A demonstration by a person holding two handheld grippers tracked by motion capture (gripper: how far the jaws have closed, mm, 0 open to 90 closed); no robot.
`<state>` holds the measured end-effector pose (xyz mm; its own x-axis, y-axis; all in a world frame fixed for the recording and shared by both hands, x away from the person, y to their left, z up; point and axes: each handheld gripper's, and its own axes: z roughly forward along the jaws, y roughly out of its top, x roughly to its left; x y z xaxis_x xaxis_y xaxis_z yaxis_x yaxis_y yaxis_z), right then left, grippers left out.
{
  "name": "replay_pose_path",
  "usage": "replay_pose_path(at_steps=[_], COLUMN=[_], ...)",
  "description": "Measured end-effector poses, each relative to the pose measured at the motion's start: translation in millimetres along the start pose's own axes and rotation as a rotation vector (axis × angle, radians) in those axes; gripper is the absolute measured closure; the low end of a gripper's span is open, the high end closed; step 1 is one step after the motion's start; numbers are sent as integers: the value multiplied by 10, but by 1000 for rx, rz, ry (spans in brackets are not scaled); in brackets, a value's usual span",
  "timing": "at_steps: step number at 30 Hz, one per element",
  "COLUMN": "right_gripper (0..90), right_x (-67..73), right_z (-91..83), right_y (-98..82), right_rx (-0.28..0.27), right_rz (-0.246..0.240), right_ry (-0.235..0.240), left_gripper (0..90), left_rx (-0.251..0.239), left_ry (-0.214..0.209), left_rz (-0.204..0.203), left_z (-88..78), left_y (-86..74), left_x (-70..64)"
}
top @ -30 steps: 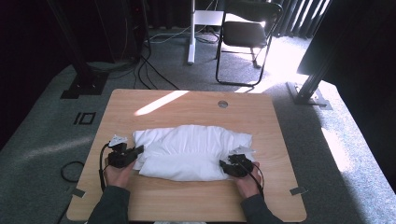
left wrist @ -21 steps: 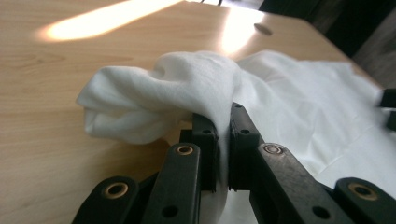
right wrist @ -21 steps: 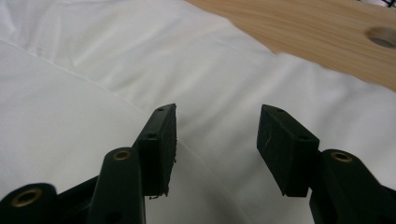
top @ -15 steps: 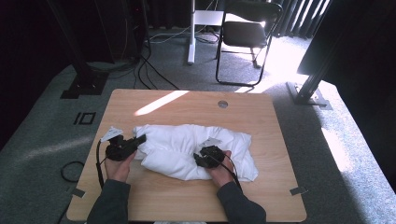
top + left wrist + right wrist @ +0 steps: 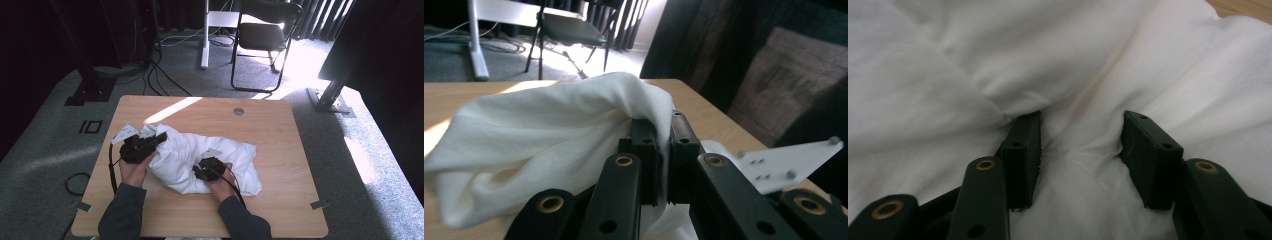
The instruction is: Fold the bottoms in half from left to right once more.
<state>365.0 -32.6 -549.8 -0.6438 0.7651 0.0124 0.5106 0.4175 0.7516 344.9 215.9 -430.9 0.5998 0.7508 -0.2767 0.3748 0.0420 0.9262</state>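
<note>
A crumpled white cloth (image 5: 200, 150) lies across the middle of the wooden table (image 5: 280, 130). My left gripper (image 5: 162, 136) is at the cloth's left end, shut on a fold of it and holding that end up off the table. In the left gripper view the jaws (image 5: 664, 135) pinch the cloth (image 5: 549, 130) tight. My right gripper (image 5: 200, 170) points down into the cloth's near middle. Its jaws (image 5: 1080, 140) stand apart with a puckered bulge of cloth (image 5: 998, 50) between them, and they have just been closing.
The table has a round cable hole (image 5: 238, 111) near its far edge. A black folding chair (image 5: 265, 35) and a white post (image 5: 205, 35) stand beyond the table. Cables (image 5: 160, 75) trail on the grey carpet at the far left.
My right gripper has moved left from the cloth's right edge to its middle. The left gripper has risen with the cloth's left end, and the cloth has bunched up.
</note>
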Motion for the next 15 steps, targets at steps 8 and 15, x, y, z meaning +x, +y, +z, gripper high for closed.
replay_pose_path(at_steps=[8, 15], right_gripper=[481, 455], right_x=[394, 144], right_z=[163, -306], right_y=[152, 16], right_rx=[-39, -137], right_rz=[-55, -29], right_ry=[142, 62], left_gripper=[865, 865], left_rx=[9, 10], left_ry=[-20, -31], left_rz=[36, 31], left_z=[55, 25], left_y=[20, 0], left_x=[-86, -62])
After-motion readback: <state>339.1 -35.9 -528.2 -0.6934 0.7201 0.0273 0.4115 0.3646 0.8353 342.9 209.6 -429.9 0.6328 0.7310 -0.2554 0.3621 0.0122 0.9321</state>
